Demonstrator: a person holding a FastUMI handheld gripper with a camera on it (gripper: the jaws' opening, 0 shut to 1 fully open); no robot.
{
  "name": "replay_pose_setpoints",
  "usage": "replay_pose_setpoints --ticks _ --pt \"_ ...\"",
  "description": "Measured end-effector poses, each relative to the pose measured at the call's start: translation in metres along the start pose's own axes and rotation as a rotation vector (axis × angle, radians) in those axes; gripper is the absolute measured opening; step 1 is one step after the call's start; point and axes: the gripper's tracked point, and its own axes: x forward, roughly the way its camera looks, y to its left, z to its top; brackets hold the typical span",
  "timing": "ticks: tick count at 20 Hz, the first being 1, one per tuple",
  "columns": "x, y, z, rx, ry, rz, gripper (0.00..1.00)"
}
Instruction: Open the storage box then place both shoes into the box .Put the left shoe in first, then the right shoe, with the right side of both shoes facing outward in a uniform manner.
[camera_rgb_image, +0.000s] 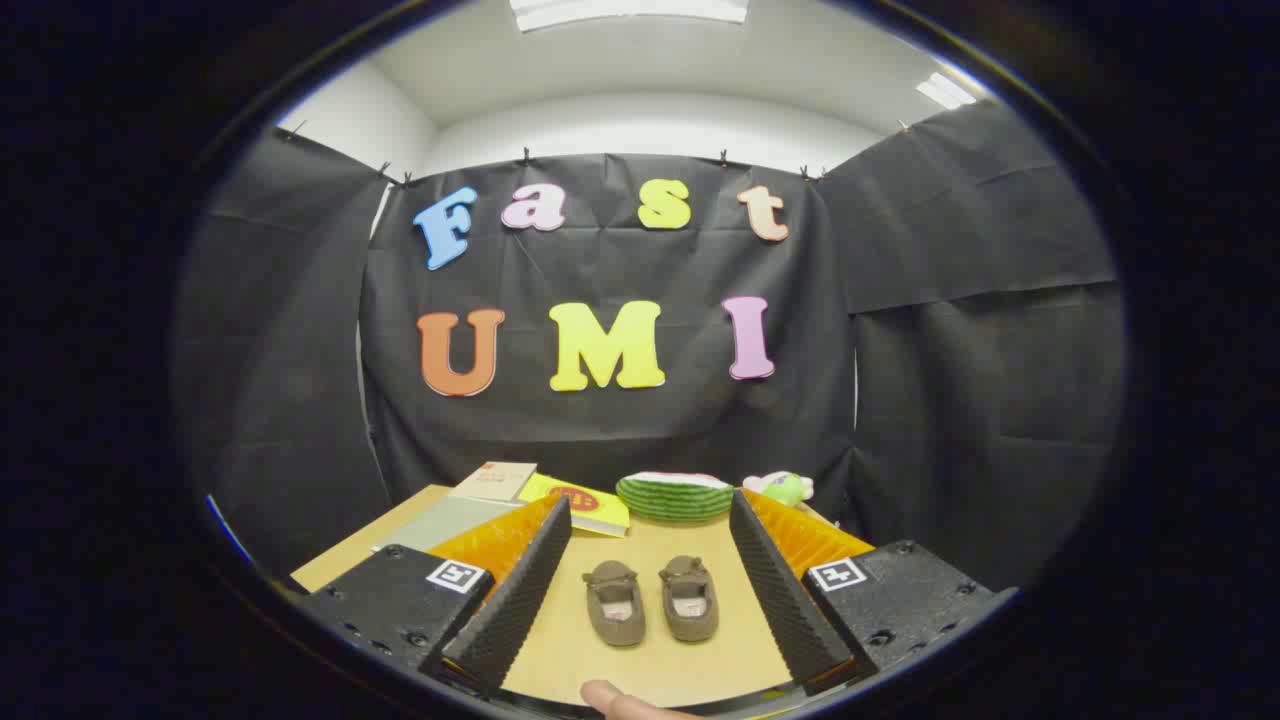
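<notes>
Two small brown shoes stand side by side on the wooden table (650, 655), toes pointing away from me: one shoe (614, 601) on the left, the other shoe (688, 597) on the right. Both lie between my fingers and a little ahead of the fingertips. My gripper (650, 530) is open wide above the table, with nothing between its fingers. A person's fingertip (612, 699) pokes in at the near table edge, below the shoes.
Beyond the shoes, at the back of the table, lie a green striped watermelon-slice toy (675, 494), a small green and white plush (783, 487), a yellow book (590, 505), a tan booklet (494, 481) and a grey-green flat sheet (440, 522).
</notes>
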Motion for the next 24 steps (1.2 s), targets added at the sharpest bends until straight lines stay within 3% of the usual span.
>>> replay_pose_setpoints --ticks 14,24 --pt "0.021 0.003 -0.024 0.004 0.051 0.018 1.00" --pt "0.131 0.031 -0.120 0.122 0.375 0.130 1.00"
